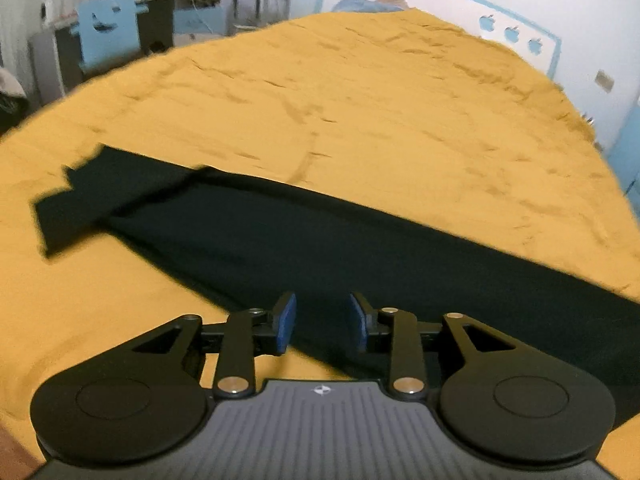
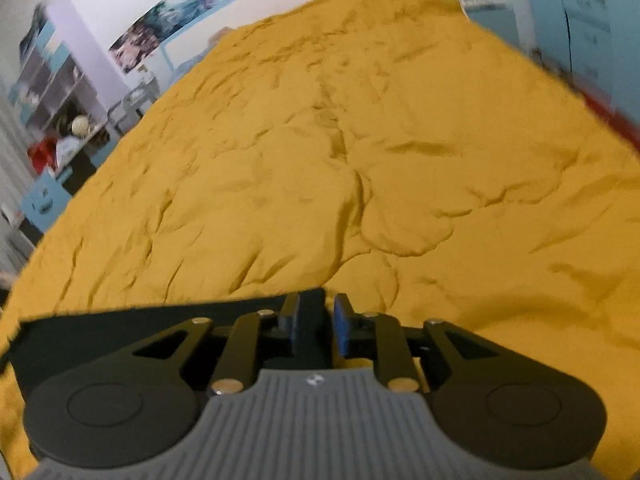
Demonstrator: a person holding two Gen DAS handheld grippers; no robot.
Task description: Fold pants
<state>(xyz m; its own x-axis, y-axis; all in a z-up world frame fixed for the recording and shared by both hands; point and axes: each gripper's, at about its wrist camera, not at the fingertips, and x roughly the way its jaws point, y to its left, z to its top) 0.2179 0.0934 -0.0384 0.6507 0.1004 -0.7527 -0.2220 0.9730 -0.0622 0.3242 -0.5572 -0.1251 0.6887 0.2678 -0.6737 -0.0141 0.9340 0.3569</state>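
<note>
While black pants (image 1: 320,248) lie diagonally across yellow bedspread (image 1: 360,100), left tool (image 1: 322,322) gapes empty, right tool (image 2: 316,322) pinches their corner.

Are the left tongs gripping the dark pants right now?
No, the left tongs hang open above the pants, nothing between their blue pads.

The pants (image 1: 328,248) are dark, near black, and lie flat in a long narrow strip slanting across the yellow bedspread (image 1: 360,92). At their far left end on the bedspread, the hems sit slightly offset, one overlapping the other.
</note>
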